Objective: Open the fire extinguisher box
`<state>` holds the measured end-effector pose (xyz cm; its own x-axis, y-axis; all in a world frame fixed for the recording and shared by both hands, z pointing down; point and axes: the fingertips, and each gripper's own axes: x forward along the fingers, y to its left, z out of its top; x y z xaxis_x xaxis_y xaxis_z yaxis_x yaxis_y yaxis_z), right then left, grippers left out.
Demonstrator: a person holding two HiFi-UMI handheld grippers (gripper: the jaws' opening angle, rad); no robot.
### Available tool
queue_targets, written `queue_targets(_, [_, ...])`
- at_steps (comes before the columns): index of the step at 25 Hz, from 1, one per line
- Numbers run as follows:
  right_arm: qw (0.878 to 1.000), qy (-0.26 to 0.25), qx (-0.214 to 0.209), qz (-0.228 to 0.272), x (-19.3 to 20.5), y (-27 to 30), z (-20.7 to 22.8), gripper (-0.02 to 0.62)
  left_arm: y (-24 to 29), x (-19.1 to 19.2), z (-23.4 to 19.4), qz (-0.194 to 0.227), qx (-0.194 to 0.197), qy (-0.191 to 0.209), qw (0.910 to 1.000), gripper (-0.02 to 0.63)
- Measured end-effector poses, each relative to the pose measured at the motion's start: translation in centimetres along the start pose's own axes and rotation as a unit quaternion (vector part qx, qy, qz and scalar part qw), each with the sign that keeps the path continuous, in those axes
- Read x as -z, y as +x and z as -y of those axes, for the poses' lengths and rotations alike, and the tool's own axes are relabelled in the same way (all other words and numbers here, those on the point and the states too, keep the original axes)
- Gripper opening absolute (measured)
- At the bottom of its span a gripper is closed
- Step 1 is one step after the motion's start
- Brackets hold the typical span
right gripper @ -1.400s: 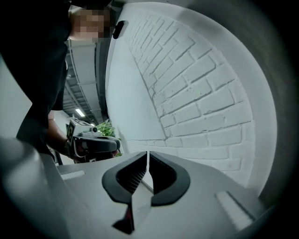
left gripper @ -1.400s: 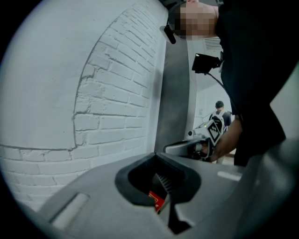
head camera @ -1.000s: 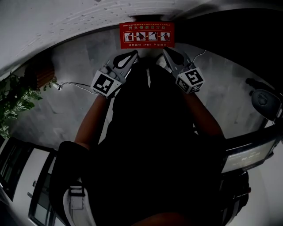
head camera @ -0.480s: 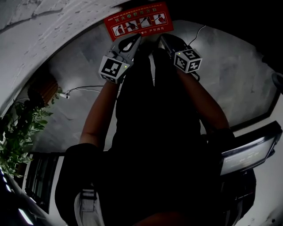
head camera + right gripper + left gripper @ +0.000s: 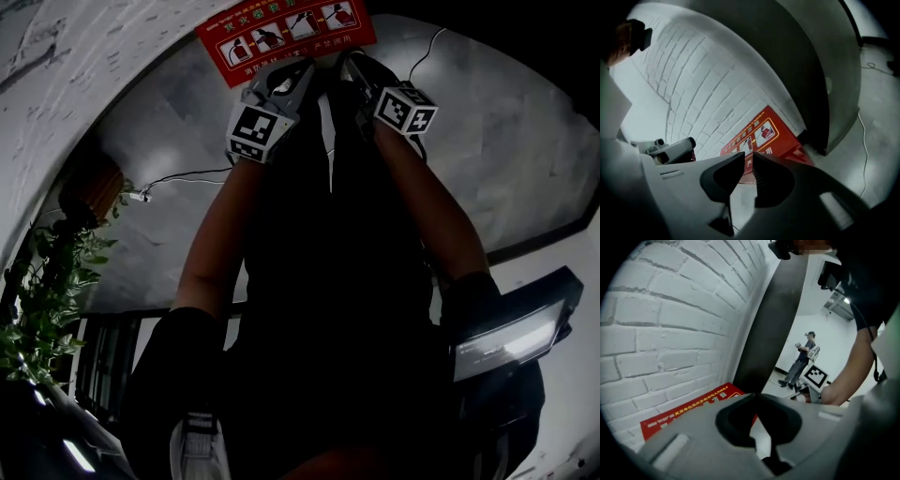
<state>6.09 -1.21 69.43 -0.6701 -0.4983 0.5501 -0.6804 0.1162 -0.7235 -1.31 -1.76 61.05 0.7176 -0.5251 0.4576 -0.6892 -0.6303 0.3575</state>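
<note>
Because the fire extinguisher box point(image 5: 286, 28) sat low down against the white brick wall point(image 5: 684, 319), the person bent over it and held both tools near its red top. The left tool point(image 5: 302, 67) was clenched, tips touching, with nothing in it, and it hung just beside the box. The right tool point(image 5: 354, 64) was opening its jaws a little, with a thin gap and nothing between them. I think it was getting ready to grab the lid, which looked closed, though no handle showed. The floor point(image 5: 159, 225) was grey and hard, with a thin cable point(image 5: 187, 178) lying on it. A green plant point(image 5: 47, 291) stood at the left, and the room looked dim.
</note>
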Motion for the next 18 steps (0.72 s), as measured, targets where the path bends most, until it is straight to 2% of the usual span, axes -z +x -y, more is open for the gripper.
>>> queue_targets(4, [0.997, 0.066, 0.008, 0.029, 0.2, 0.8, 2.4, 0.060, 1.8, 1.2, -0.2, -0.016, -0.001, -0.003, 0.9999, 0.002])
queue_targets(8, [0.994, 0.103, 0.012, 0.031, 1.4, 1.2, 4.1, 0.094, 3.2, 4.0, -1.1, -0.058, -0.020, 0.006, 0.9981, 0.002])
queue_targets(15, [0.987, 0.159, -0.001, 0.023, 2.0, 2.1, 6.3, 0.167, 5.2, 5.8, -0.7, -0.090, -0.010, 0.009, 0.9959, 0.002])
queue_targets(18, [0.985, 0.169, -0.006, 0.019, 1.7, 2.4, 7.0, 0.187, 5.8, 5.6, -0.5, -0.091, -0.008, 0.010, 0.9958, 0.002])
